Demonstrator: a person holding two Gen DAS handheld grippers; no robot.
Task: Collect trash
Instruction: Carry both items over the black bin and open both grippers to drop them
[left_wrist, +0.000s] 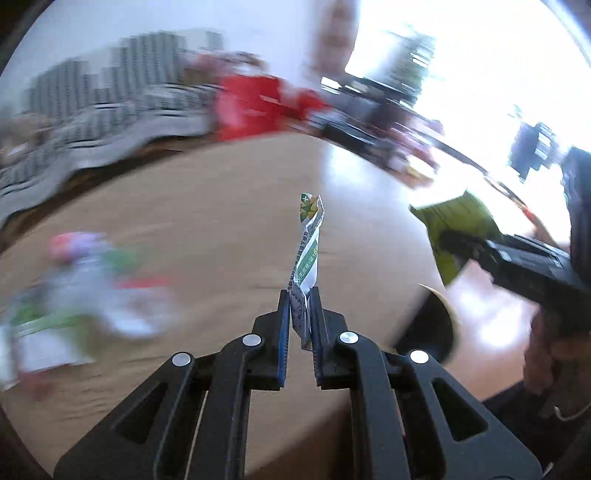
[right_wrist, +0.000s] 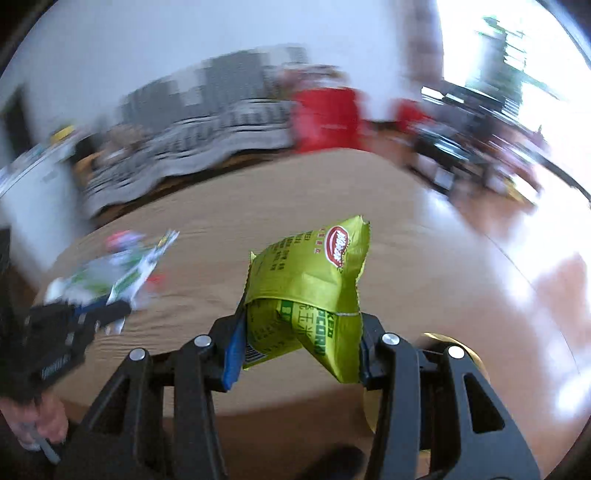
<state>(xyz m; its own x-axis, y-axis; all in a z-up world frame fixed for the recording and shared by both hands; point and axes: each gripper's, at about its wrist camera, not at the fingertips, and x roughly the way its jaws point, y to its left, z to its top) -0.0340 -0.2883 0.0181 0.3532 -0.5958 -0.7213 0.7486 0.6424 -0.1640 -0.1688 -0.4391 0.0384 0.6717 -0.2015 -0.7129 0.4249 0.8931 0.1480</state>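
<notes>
My left gripper (left_wrist: 300, 295) is shut on a thin white and green sachet wrapper (left_wrist: 309, 243) that stands up between its pads, held above the round wooden table (left_wrist: 207, 221). My right gripper (right_wrist: 301, 321) is shut on a lime-green popcorn bag (right_wrist: 314, 273) with a red logo, also above the table. The bag (left_wrist: 458, 229) and the right gripper show at the right of the left wrist view. A blurred heap of more wrappers (left_wrist: 85, 291) lies on the table's left; it also shows in the right wrist view (right_wrist: 122, 273).
A round dark bin with a pale rim (left_wrist: 428, 325) sits below the table's right edge, also visible in the right wrist view (right_wrist: 443, 347). A grey sofa (right_wrist: 207, 133), a red object (right_wrist: 325, 118) and dark furniture (right_wrist: 472, 147) stand beyond. Both views are motion-blurred.
</notes>
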